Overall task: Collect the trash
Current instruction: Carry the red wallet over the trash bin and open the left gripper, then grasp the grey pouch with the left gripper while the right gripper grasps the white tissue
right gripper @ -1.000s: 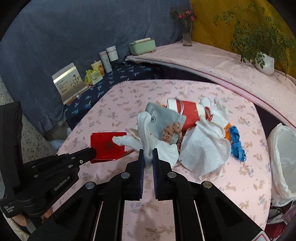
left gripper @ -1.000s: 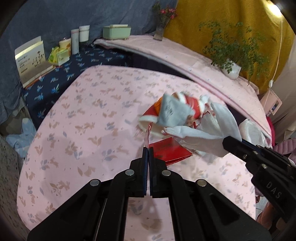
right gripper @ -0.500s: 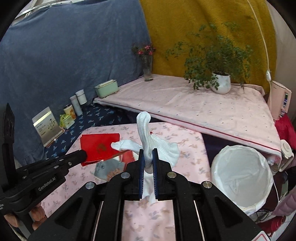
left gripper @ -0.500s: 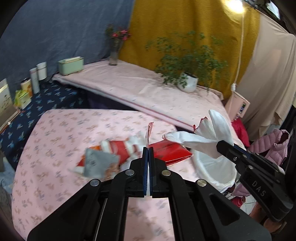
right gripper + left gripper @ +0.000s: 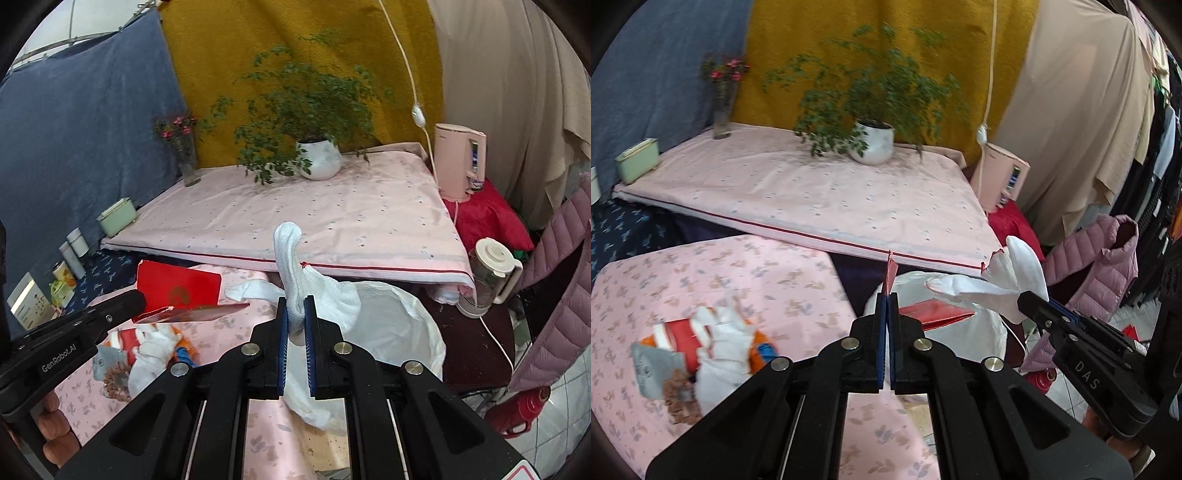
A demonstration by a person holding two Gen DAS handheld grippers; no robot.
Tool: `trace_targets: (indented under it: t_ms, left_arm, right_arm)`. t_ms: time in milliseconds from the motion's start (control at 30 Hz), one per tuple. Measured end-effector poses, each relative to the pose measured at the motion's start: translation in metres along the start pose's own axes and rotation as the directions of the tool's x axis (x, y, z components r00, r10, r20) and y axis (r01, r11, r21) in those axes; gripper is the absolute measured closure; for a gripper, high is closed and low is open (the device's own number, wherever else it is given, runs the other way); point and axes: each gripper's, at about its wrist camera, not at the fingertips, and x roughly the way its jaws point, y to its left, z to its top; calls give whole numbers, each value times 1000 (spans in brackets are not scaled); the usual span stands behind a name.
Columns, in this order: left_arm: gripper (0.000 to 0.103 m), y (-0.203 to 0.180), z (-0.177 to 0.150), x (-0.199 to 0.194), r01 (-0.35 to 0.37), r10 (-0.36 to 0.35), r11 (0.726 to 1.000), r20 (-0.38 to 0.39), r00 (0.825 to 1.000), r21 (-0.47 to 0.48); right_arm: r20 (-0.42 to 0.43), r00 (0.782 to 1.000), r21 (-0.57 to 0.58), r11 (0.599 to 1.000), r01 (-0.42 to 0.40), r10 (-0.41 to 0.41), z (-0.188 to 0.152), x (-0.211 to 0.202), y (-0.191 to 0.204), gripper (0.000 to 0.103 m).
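Note:
My left gripper (image 5: 887,295) is shut on the edge of a red envelope (image 5: 934,314), which hangs flat over the white-lined trash bin (image 5: 982,332). In the right wrist view the same red envelope (image 5: 177,291) sticks out from the left gripper (image 5: 142,301) above the pink table. My right gripper (image 5: 296,302) is shut on a crumpled white cloth (image 5: 291,266), held at the near rim of the bin (image 5: 399,317). The left wrist view shows that white cloth (image 5: 1008,284) in the right gripper (image 5: 1025,299). A trash pile (image 5: 701,347) with red, orange and white pieces stays on the pink floral table (image 5: 738,280).
A higher pink-covered table (image 5: 314,221) behind the bin carries a potted plant (image 5: 317,158), a flower vase (image 5: 186,162) and a green box (image 5: 118,216). A pink appliance (image 5: 458,162), a jug (image 5: 491,269), a red thermos (image 5: 517,410) and a pink puffer jacket (image 5: 1093,266) crowd the right side.
Both grippers have swung right and up from the trash pile, carrying the red envelope and the white cloth to the bin. The pile now lies at the lower left.

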Motion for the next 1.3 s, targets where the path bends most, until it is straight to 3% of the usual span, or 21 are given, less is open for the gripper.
trace_targets:
  t_ms: [300, 367, 400, 433, 467, 533, 600, 967, 1300]
  left_arm:
    - [100, -32, 3, 60, 93, -92, 996, -78, 993, 14]
    - [96, -33, 3, 68, 83, -82, 997, -80, 993, 8]
    - [82, -32, 2, 71, 69, -69, 998, -82, 994, 4]
    - [63, -30, 1, 73, 53, -53, 999, -83, 995, -7]
    - [55, -27, 1, 73, 40, -41, 999, -74, 996, -20]
    - [52, -22, -1, 70, 16, -18, 1000, -59, 998, -27]
    - [41, -20, -3, 69, -8, 7, 1000, -67, 998, -18]
    - [29, 6, -15, 37, -88, 87, 995, -29, 996, -38]
    - [20, 55, -42, 7, -196, 194, 975, -34, 980, -106]
  right_arm:
    - [-46, 998, 65, 996, 55, -52, -4, 31, -45, 95]
    - [-48, 997, 88, 994, 58, -53, -3, 37, -50, 89]
    - [-47, 997, 99, 993, 62, -58, -2, 39, -52, 85]
    - [-46, 997, 109, 992, 69, -64, -2, 40, -53, 74]
    - [-41, 997, 119, 990, 72, -67, -1, 40, -54, 63]
    - [-30, 997, 127, 989, 73, -69, 0, 39, -54, 59]
    - [-29, 997, 121, 990, 70, -67, -1, 38, -51, 58]
    - [-18, 999, 57, 998, 40, -39, -11, 25, -12, 49]
    - [-52, 998, 2, 1000, -23, 23, -31, 23, 36, 48]
